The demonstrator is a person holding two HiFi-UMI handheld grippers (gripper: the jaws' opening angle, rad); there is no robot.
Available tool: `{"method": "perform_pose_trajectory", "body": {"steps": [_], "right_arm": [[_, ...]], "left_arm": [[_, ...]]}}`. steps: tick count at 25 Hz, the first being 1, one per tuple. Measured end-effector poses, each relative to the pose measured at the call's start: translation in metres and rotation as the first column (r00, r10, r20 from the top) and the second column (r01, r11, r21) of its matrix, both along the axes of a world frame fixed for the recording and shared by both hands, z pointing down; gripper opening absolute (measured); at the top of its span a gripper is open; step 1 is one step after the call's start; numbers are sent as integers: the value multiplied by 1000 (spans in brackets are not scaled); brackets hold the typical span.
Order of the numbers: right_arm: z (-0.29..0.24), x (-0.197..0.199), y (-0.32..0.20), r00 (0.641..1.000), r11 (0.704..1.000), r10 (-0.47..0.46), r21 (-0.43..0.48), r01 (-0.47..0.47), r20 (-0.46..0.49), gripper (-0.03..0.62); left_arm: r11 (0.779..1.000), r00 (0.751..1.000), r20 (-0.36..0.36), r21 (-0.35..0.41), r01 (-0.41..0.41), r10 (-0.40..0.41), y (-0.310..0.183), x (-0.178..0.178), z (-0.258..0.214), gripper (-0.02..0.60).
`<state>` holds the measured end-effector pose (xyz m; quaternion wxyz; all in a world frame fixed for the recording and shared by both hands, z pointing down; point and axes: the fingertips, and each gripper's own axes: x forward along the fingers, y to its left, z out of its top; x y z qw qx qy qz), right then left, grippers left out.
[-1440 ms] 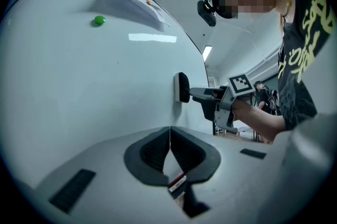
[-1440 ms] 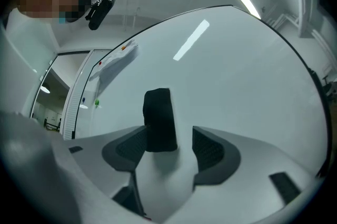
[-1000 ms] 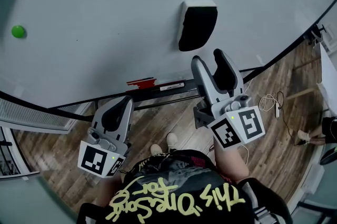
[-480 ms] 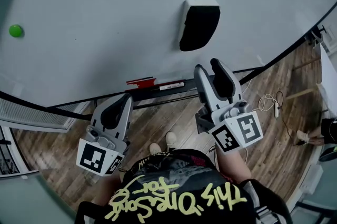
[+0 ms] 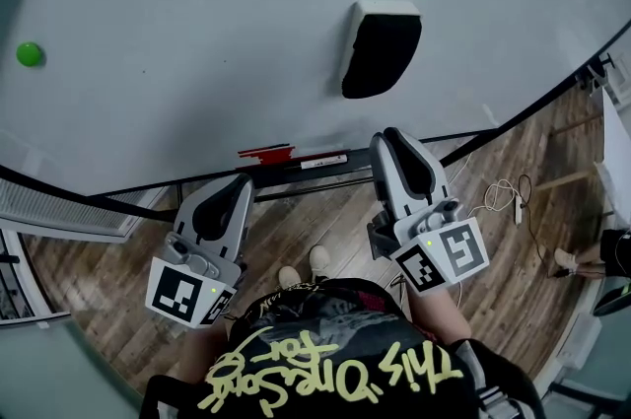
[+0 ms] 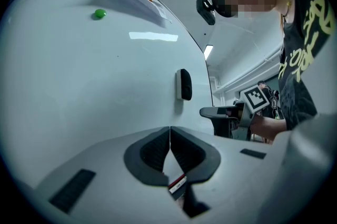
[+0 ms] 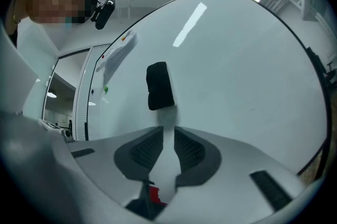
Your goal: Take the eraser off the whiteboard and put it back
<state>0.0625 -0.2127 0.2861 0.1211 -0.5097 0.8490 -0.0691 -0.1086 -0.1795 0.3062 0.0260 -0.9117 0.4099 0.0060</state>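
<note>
Since a second ago the right claw [image 5: 396, 141] has sunk away from the eraser [image 5: 380, 52], and its jaws have just been closing from wide apart to a narrow slit. Nothing stands between them. The right gripper view shows the slit plainly, with only bare whiteboard [image 5: 197, 33] behind it and the eraser just above the tips, not touching them.

The eraser, black with a white edge, clings to the whiteboard on its own. It is upright in both gripper views and no claw has hold of it.

The left claw [image 5: 235, 185] has kept its place, below the eraser and well off to its left. Its jaws are pressed together along their whole length with nothing caught in them. It points level at the board's lower part.

A red marker [image 5: 264, 153] lies on the ledge [image 5: 325, 161], below the eraser and to its left, between the two claws as the head view shows them. A green magnet [image 5: 30, 54] sits far to the left of the eraser, at about its height. Wooden floor [image 5: 513, 259] shows below and to the right of the eraser.
</note>
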Motion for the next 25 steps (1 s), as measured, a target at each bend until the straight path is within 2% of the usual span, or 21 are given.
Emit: {"method": "perform_pose_trajectory", "body": {"steps": [25], "right_arm": [[18, -11, 7, 998, 998, -56, -33, 56, 7, 15]], "left_arm": [[999, 1000, -11, -17, 28, -28, -5, -5, 5, 11]]}}
